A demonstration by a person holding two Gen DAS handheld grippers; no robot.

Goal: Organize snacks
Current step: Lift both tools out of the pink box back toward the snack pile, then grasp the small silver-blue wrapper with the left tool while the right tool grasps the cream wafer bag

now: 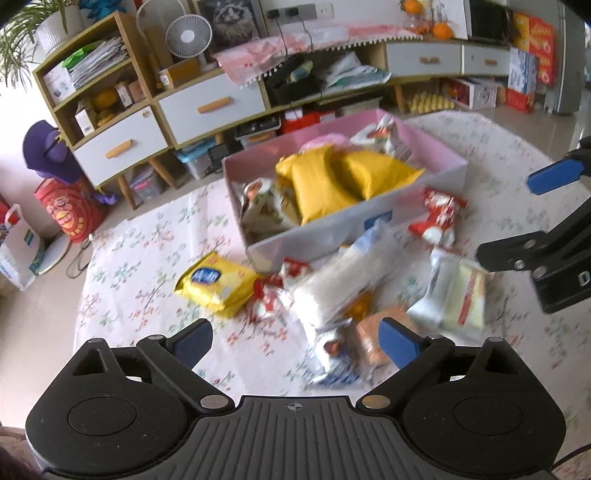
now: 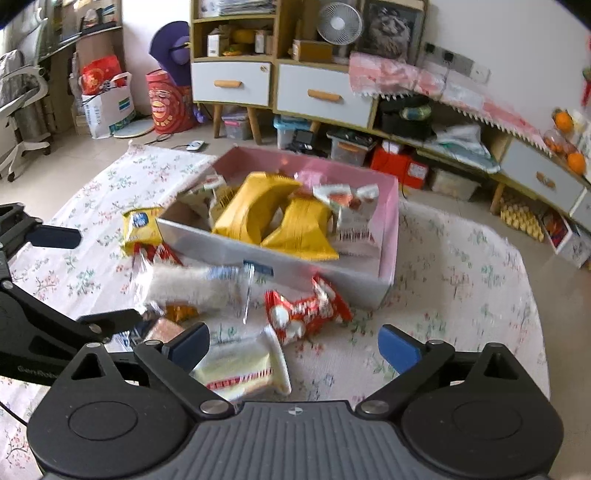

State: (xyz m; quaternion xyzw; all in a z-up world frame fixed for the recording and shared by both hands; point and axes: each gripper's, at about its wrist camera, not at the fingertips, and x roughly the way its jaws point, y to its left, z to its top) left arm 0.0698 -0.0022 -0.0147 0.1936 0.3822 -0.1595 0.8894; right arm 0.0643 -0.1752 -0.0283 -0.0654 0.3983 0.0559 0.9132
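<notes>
A home, a lived-in living room. Beyond the open jaws, a long low sideboard (image 1: 207, 107) with white drawers, a small desk fan (image 1: 188, 37), a framed cat picture (image 1: 231, 22), a potted plant (image 1: 29, 33) and oranges (image 1: 441, 31). Nearer, beneath the jaws, a flowered cloth (image 2: 461, 266); storage boxes (image 2: 347, 149) under the furniture.

Both wrist fisheyes look steeply down, close over the floral-printed cloth (image 1: 155, 258) (image 2: 461, 266). The left view sits nearer its left edge, the right view nearer its right. The 2 share the open pink-lined cardboard box (image 1: 436, 147) (image 2: 389, 221) and the white-drawered wooden cabinet (image 1: 210, 107) (image 2: 325, 96) behind.
</notes>
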